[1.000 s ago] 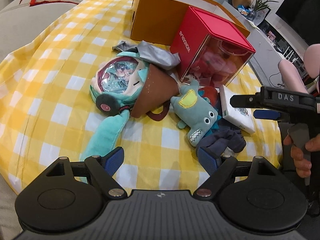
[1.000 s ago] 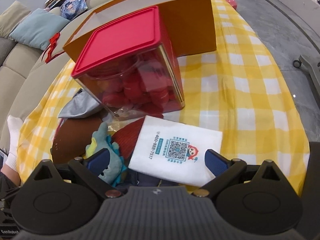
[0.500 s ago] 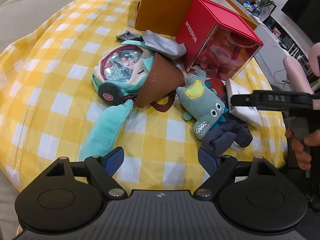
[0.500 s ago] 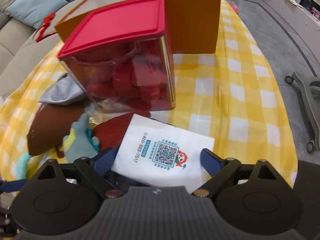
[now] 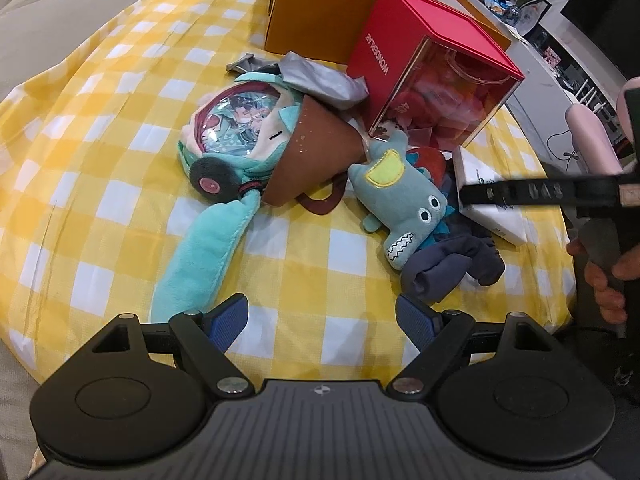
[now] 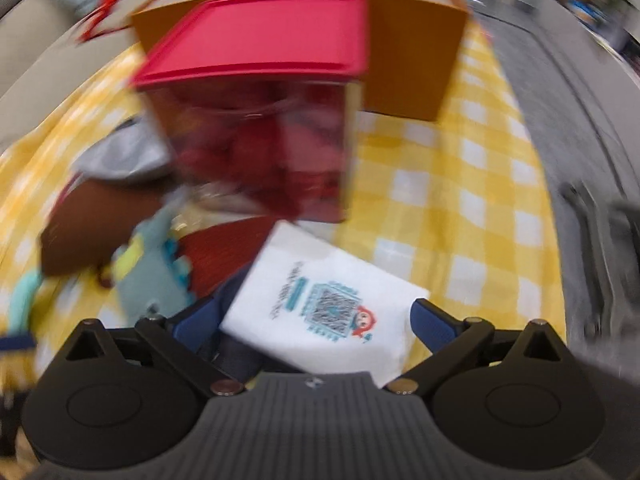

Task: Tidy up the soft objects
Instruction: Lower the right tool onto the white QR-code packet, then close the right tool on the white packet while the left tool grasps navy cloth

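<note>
Two hand-held grippers point steeply down at a pile of soft things on a yellow-and-white checked cloth [image 5: 120, 128] covering a bench. The left hand-held gripper [image 5: 321, 316] hovers with its blue pads spread wide and nothing between them. The right hand-held gripper [image 6: 304, 322], whose view is smeared by motion blur, has just been opening its jaws and stands fully spread, straddling one white tissue pack [image 6: 320, 308] printed with a square code; the pads do not press on it. A hand [image 5: 604, 276] grips its handle at the right edge of the left view. Counted in the pile: one teal plush bag [image 5: 224, 136] with a clear round window and a long teal tail, one brown pouch [image 5: 316, 156] lying against it, one crumpled silver-grey cloth [image 5: 320, 78], one blue-grey monster plush [image 5: 404, 204] with a toothy mouth, one dark navy bundle of fabric [image 5: 448, 268] just in front of the monster, and one red knitted item [image 6: 224, 248] partly buried. Behind them stand one red-lidded clear box [image 5: 432, 88] filled with red shapes and one open orange cardboard box [image 5: 320, 12]. A beige sofa [image 5: 48, 12] lies beyond the cloth, a grey floor [image 6: 560, 120] beside it.
</note>
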Tool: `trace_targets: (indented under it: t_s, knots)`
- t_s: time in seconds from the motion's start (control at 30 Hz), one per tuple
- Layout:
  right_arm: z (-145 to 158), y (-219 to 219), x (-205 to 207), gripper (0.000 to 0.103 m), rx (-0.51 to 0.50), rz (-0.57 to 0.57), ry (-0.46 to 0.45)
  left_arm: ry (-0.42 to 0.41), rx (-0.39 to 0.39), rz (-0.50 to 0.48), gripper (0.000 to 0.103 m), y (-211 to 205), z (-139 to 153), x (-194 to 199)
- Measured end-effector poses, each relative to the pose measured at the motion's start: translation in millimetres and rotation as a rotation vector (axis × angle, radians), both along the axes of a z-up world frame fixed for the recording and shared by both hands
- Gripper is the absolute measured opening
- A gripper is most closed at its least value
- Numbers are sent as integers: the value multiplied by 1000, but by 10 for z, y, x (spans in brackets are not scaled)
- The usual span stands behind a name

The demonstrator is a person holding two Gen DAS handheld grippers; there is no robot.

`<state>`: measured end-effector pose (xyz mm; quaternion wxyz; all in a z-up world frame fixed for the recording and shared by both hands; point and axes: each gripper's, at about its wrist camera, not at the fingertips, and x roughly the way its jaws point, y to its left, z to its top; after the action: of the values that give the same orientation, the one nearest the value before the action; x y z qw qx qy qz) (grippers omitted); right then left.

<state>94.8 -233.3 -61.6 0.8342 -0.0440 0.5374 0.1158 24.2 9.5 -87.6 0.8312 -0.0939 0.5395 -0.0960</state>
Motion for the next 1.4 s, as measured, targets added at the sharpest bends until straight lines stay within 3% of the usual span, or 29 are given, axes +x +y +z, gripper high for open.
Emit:
trace_targets:
  t_s: [0.17, 0.43, 0.7, 0.87, 0.97, 1.07, 1.17, 1.3, 1.4]
  knots:
    - [176, -34, 42, 100, 48, 229, -1, -7, -8, 3, 98, 15, 44, 9]
    - [50, 68, 156, 100, -65, 541, -41, -13, -15, -20, 98, -8, 33, 22]
    - [-288, 186, 313, 100, -127, 635, 57, 6, -29, -19, 98, 22, -51, 34]
    - [-346, 109, 405, 96, -40, 594, 69, 13, -35, -11, 98, 39, -69, 52]
    - [-291, 48, 417, 78, -19, 554, 37, 18, -39, -5, 98, 51, -75, 53]
    - [-249, -10, 459, 78, -7, 469, 57, 17, -41, -6, 98, 44, -65, 47]
    - [-214, -114, 522, 78, 37, 316, 130, 13, -38, -8, 98, 36, -55, 42]
    - [-96, -342, 463, 77, 141, 87, 144, 10, -38, -9, 98, 25, -45, 44]
    - [-62, -394, 316, 77, 97, -50, 136, 1, -39, -13, 98, 22, -36, 45]
